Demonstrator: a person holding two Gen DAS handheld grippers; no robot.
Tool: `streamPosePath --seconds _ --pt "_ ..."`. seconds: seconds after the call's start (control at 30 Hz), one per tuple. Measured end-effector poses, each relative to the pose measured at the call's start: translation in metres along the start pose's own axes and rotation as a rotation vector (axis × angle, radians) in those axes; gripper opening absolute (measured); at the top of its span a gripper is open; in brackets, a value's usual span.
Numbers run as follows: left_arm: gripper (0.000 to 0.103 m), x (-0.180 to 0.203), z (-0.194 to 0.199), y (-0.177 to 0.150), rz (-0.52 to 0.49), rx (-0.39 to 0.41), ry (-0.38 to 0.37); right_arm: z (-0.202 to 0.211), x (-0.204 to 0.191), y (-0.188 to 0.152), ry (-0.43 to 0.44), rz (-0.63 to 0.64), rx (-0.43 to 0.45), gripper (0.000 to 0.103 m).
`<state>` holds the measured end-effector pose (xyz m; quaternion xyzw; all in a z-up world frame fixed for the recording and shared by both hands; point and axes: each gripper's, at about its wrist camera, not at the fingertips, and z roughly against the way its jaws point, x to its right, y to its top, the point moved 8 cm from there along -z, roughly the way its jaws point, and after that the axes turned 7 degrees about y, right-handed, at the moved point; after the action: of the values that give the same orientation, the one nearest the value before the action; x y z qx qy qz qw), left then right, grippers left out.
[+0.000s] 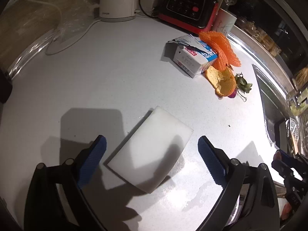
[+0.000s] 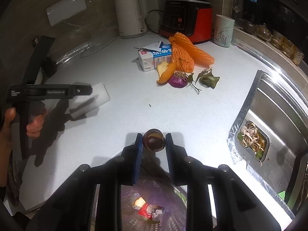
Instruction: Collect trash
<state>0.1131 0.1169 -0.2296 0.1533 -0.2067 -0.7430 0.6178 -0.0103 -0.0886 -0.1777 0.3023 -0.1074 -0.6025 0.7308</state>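
My right gripper is shut on a dark brown fruit shell, held above the counter's front edge and the trash bin below, which has wrappers in it. A trash pile lies further back: a milk carton, orange foam netting, orange peel, half a red onion and green leaves. My left gripper is open, its fingers on either side of a white sponge block on the counter. The pile also shows in the left wrist view, with the carton and the peel.
A white kettle, a red and black blender base and a cup stand at the back. A steel sink at right holds a food tray. A white cord lies on the counter.
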Motion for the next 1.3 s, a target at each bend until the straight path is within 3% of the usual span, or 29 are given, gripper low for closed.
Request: streamPosePath --seconds 0.1,0.23,0.33,0.37,0.57,0.73,0.87,1.03,1.3 --pt "0.095 0.01 -0.01 -0.005 -0.192 0.029 0.073 0.005 0.001 -0.003 0.007 -0.013 0.006 0.024" --pt "0.095 0.016 -0.028 -0.01 -0.319 -0.015 0.045 0.008 0.005 -0.009 0.001 -0.029 0.001 0.024" --pt "0.084 0.019 -0.031 -0.009 -0.333 -0.004 0.01 0.01 0.008 -0.013 -0.002 -0.04 -0.002 0.024" --pt "0.066 0.022 -0.029 -0.009 -0.324 -0.016 -0.029 0.011 0.009 -0.013 -0.004 -0.043 -0.001 0.024" --pt "0.062 0.037 -0.013 -0.016 -0.364 0.008 -0.026 0.019 0.012 -0.018 -0.002 -0.05 0.007 0.024" --pt "0.062 0.067 0.031 -0.036 -0.361 0.043 -0.08 0.035 0.008 -0.03 0.014 -0.024 0.013 0.024" --pt "0.063 0.101 0.069 -0.072 -0.364 0.05 -0.127 0.051 0.005 -0.053 0.032 -0.005 0.004 0.024" --pt "0.063 0.143 0.098 -0.14 -0.37 -0.001 -0.2 0.069 0.006 -0.092 0.052 0.015 -0.025 0.024" --pt "0.065 0.182 0.057 -0.231 -0.382 -0.163 -0.193 0.087 0.01 -0.143 0.077 0.021 -0.076 0.025"
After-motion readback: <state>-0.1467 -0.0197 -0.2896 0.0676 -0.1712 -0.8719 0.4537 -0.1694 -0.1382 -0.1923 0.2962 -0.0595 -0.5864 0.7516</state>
